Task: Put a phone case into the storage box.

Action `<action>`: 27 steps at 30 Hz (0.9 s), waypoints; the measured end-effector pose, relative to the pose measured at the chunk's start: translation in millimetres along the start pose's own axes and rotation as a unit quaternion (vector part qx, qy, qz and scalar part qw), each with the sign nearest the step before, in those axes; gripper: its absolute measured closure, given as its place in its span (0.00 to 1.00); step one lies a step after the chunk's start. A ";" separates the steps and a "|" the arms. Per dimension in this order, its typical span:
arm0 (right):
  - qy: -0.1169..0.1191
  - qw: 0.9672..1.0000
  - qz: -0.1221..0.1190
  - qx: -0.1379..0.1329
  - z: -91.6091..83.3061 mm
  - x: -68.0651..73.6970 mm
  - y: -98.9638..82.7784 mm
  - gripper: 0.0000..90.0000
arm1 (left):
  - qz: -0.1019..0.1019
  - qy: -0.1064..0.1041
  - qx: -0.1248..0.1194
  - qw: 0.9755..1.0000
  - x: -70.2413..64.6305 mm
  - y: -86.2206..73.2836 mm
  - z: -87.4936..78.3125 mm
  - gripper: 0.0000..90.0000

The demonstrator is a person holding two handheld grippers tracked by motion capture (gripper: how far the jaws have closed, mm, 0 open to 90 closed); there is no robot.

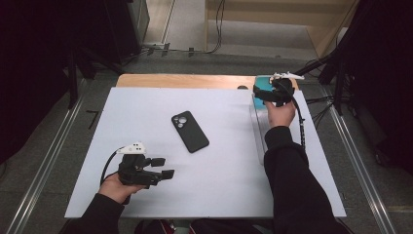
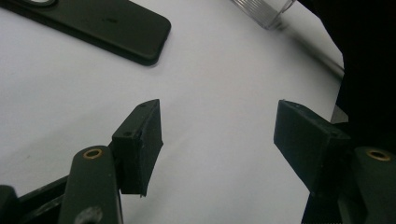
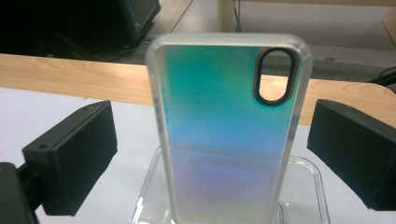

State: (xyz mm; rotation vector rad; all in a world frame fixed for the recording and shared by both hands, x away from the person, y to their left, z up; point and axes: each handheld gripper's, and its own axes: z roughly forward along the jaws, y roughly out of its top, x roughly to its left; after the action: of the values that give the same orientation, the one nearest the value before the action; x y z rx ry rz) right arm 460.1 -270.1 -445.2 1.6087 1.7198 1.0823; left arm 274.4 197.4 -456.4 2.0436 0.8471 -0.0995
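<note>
A black phone (image 1: pixel 190 131) lies face down in the middle of the white mat (image 1: pixel 229 170); the left gripper view catches its near end (image 2: pixel 107 25). My left gripper (image 1: pixel 164 167) rests low at the mat's front left, jaws open and empty (image 2: pixel 219 135), pointing towards the right. At the back right, an iridescent teal phone case (image 3: pixel 224 121) stands upright in a clear holder (image 3: pixel 306 186). My right gripper (image 1: pixel 265 92) has its jaws on either side of the case (image 1: pixel 263 83), open (image 3: pixel 210 154), with a gap between each pad and the case's edges.
A wooden table edge (image 1: pixel 185 80) shows beyond the mat. A clear plastic piece (image 1: pixel 258 131) runs along the mat's right side, under the person's right sleeve (image 1: pixel 292 180). Cables lie on the floor to the right.
</note>
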 end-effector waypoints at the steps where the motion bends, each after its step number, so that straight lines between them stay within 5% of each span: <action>1: 0.001 1.000 -0.001 0.003 -2.4 0.2 0.6 0.00 | 0.000 -0.001 0.001 1.000 0.4 0.3 0.2 0.36; 5: 0.018 0.999 0.021 0.016 -16.8 1.2 0.4 0.00 | -0.007 0.003 0.006 1.000 1.7 1.6 1.7 0.36; 13: 0.046 0.997 0.020 0.056 -43.4 7.3 -3.2 0.00 | -0.013 -0.001 0.008 1.000 3.4 5.2 3.4 0.36; 27: 0.154 0.984 -0.021 0.091 -82.5 29.5 -19.2 0.01 | -0.031 -0.004 0.014 0.999 12.0 11.1 4.9 0.33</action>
State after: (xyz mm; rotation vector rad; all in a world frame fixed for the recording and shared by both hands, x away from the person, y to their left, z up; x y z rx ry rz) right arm 377.3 -256.1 -413.7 1.5677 2.0987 1.2359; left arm 291.4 196.0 -455.9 2.0416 0.9079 -0.1546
